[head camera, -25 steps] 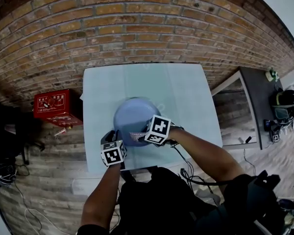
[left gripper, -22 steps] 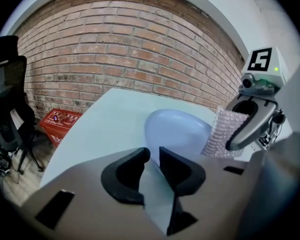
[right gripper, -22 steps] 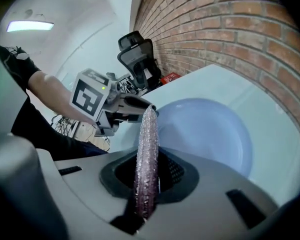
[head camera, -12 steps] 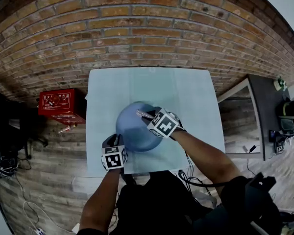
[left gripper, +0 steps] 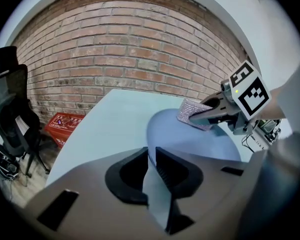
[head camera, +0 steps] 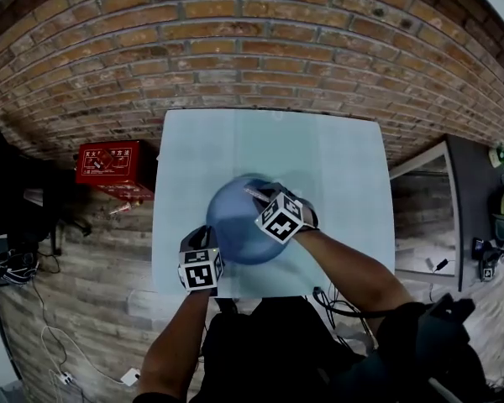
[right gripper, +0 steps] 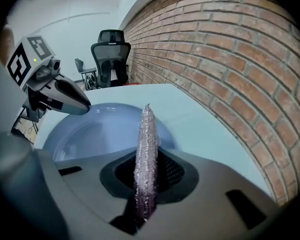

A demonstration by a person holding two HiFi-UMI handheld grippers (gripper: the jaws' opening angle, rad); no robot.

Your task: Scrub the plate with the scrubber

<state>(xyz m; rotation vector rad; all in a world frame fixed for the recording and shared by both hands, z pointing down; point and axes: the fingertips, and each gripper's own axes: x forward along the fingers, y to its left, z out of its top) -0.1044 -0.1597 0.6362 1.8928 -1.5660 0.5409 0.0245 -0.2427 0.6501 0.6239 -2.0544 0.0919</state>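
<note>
In the last 1 s the right hand-held gripper (head camera: 260,198), pinching the flat metallic scrubber (right gripper: 144,149), has swept from the blue plate's (head camera: 231,225) near edge to its far side. The left hand-held gripper (head camera: 203,240) stays clamped on the plate's near rim, steadying it on the desk (head camera: 328,158). Scrubbing looks under way, and more strokes are likely needed.

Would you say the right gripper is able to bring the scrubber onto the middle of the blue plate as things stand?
Probably yes. The right gripper, shut on the scrubber, hangs over the plate; the left gripper grips only its rim, leaving the middle bare.
</note>
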